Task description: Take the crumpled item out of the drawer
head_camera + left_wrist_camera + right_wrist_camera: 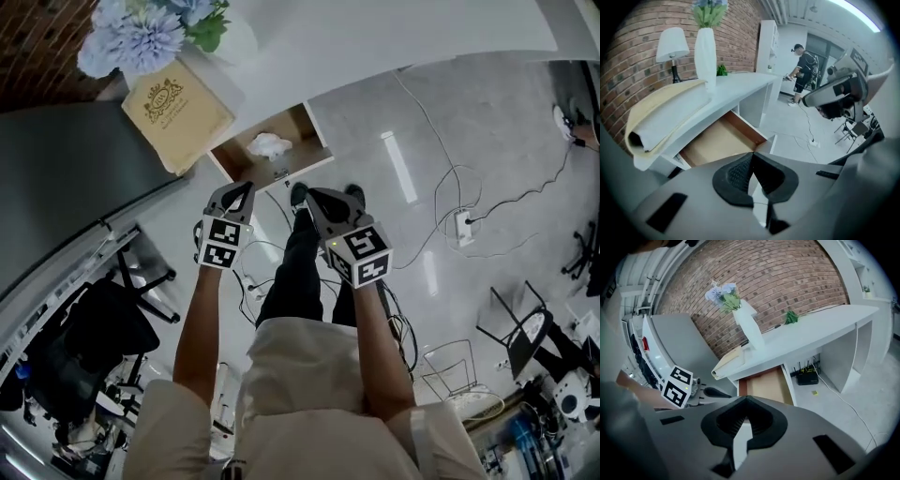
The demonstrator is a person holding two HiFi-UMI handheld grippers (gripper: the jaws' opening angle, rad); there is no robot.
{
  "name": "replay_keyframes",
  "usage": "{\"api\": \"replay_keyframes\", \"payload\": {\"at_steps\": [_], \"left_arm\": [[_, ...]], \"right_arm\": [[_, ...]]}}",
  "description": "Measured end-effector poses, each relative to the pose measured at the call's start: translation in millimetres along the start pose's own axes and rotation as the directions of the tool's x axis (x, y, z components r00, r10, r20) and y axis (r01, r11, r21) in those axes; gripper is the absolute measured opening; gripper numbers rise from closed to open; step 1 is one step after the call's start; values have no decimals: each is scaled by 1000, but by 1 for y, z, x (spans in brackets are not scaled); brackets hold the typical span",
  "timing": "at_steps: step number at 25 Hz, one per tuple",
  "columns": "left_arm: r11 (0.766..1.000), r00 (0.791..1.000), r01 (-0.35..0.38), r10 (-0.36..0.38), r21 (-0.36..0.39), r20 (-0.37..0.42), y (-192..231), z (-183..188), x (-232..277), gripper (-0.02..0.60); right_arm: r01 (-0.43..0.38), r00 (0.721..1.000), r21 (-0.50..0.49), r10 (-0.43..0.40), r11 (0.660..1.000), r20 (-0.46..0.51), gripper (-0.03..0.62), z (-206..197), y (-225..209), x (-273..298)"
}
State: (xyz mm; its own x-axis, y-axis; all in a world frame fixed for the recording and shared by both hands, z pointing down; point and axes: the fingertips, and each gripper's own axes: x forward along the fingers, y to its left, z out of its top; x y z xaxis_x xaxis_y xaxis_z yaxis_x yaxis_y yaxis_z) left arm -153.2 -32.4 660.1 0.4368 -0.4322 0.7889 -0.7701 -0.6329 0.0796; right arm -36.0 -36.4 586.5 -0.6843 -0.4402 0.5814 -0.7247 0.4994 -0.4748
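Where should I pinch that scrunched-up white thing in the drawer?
Probably best: pinch the crumpled item across its raised folds, coming down from above. The drawer is open on top, but its walls close off the sides.

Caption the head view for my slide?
Both shut, left gripper and right gripper hover before the open drawer holding the crumpled item.

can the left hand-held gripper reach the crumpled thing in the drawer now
Probably yes: the drawer stands open, the crumpled item lies uncovered, and nothing sits between it and the left hand-held gripper, whose jaws are shut.
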Motion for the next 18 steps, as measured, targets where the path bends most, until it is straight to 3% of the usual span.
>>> {"api": "replay_keyframes", "payload": {"at_steps": [4, 10, 18], "left_arm": [[992, 997, 53, -45, 114, -68, 7, -24, 33, 17], [945, 981, 126, -73, 303, -180, 13, -48, 69, 17], [902, 965, 174, -76, 396, -251, 34, -58, 124, 17]], "right_arm": [[13, 1000, 28, -13, 1000, 17, 24, -9, 4, 21], [21, 999, 58, -24, 998, 42, 25, -23, 0, 38], [2, 1000, -2, -2, 1000, 14, 25, -50, -12, 36]]}}
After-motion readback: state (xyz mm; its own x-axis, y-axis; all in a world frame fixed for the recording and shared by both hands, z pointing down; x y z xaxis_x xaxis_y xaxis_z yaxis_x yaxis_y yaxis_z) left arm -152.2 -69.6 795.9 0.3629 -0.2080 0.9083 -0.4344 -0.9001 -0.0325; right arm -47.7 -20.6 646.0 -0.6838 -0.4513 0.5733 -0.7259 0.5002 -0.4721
